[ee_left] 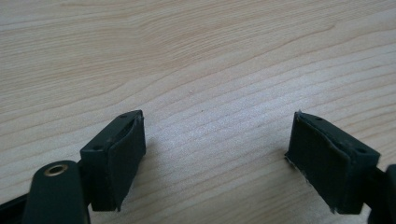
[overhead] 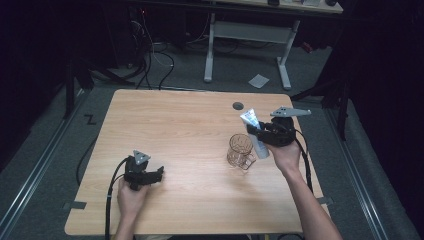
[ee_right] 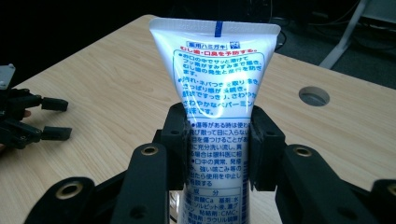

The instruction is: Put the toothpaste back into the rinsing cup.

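A white toothpaste tube [ee_right: 217,93] with blue print stands crimped end up between the black jaws of my right gripper [ee_right: 218,149], which is shut on its middle. From above, the tube [overhead: 254,131] tilts in my right gripper [overhead: 267,134] just to the right of a clear glass mug [overhead: 240,150] that stands on the wooden table [overhead: 175,130]. At the table's near left, my left gripper [overhead: 150,175] rests low with its jaws wide apart. Bare wood lies between its pads [ee_left: 217,154].
A round cable hole [overhead: 238,106] sits in the table behind the mug. The other gripper [ee_right: 28,121] lies at the left of the right gripper view. Beyond the table stand a white desk frame [overhead: 247,35], floor cables and a paper scrap.
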Tool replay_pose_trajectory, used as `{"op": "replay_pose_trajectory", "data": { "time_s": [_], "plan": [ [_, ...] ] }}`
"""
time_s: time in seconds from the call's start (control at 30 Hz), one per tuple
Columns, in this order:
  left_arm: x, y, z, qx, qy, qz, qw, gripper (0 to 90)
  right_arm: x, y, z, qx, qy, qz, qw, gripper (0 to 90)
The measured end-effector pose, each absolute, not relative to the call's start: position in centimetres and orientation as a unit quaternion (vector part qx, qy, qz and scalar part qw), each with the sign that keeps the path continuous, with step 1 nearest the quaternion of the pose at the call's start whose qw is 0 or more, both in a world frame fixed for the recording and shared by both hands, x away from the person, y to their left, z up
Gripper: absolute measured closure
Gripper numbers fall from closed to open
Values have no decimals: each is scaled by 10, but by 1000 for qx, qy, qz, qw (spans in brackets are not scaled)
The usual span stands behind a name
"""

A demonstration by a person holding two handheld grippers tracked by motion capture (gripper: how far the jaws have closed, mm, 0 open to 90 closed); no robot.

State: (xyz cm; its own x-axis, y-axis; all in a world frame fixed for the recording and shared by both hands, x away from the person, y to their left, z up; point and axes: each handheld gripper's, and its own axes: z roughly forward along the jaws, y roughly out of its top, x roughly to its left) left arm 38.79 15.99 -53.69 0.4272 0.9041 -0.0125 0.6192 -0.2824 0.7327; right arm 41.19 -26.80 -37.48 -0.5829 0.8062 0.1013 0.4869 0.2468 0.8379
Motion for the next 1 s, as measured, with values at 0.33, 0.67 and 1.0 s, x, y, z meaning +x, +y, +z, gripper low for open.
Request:
{"op": "replay_pose_trajectory", "data": {
  "time_s": [0.33,0.67,1.0],
  "plan": [
    [388,160,-537,773,493,209,340,194,417,-258,-376,409,770,456,177,651],
    [388,160,-537,774,492,209,340,194,422,-249,-373,400,767,471,172,650],
    [387,160,-537,773,492,209,341,194,428,-246,-370,403,768,468,171,650]
  ]
}}
